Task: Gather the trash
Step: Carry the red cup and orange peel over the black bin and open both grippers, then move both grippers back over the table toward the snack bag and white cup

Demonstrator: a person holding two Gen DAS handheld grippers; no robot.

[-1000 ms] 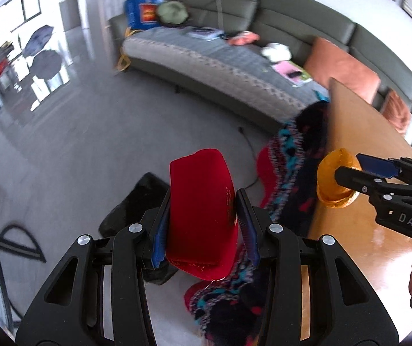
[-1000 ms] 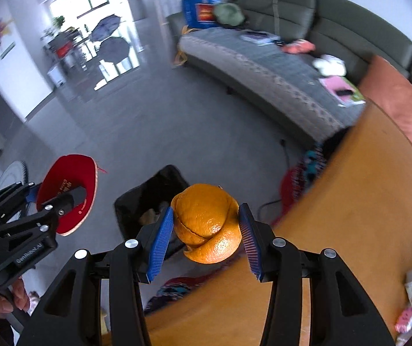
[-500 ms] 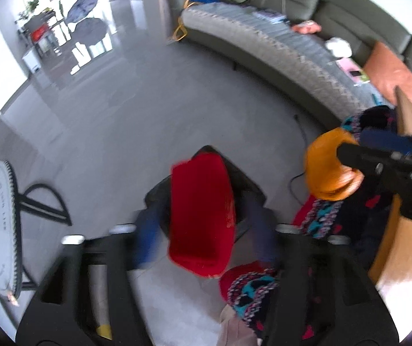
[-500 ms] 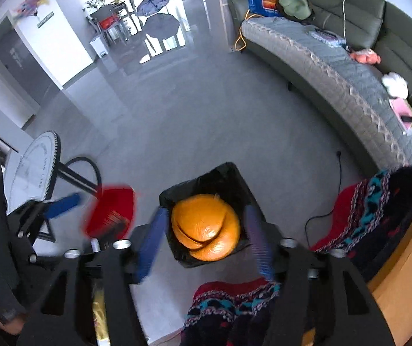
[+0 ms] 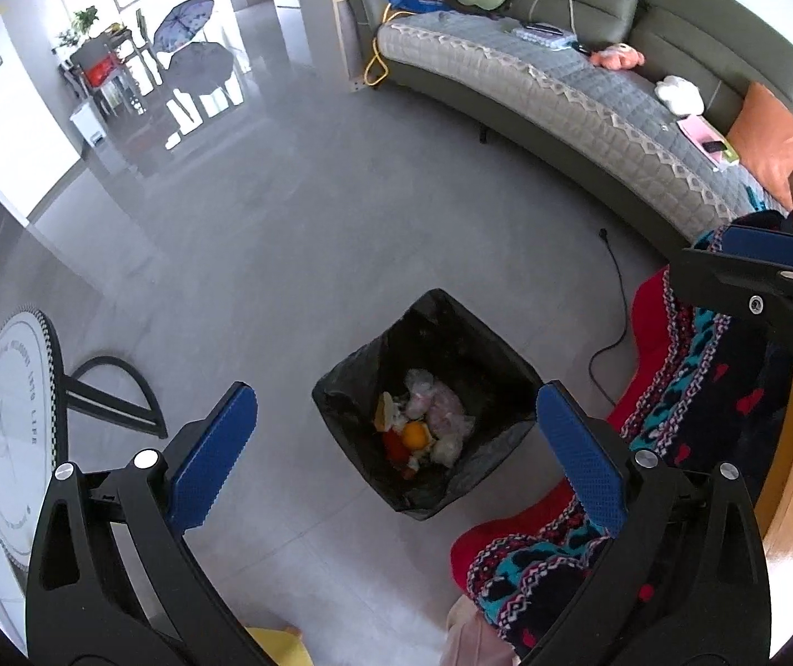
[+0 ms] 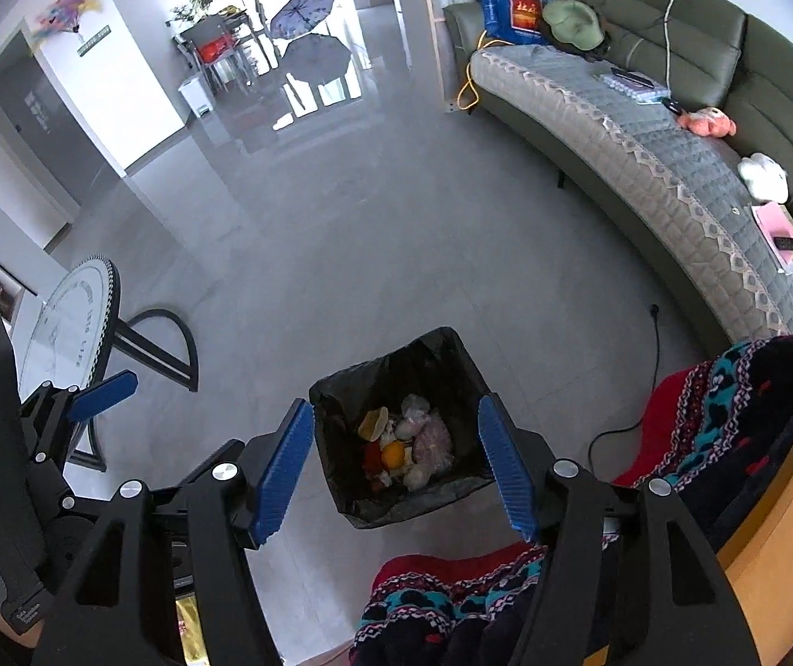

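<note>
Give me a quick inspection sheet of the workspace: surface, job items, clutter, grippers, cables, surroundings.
Surface: grey tile floor, bare around the bin.
Job's things: black-lined trash bin holds an orange piece, a red scrap and crumpled wrappers.
Clutter: patterned knit blanket beside the bin.
Grippers: left gripper jaws opening, nothing between them; right gripper open, empty.
Cables: black cord on the floor near the sofa.
Surroundings: round side table, umbrellas.

Green sofa [image 5: 674, 5], grey quilted cover [image 5: 563, 94], two open umbrellas [image 6: 307, 28], patterned blanket [image 5: 729, 388].
</note>
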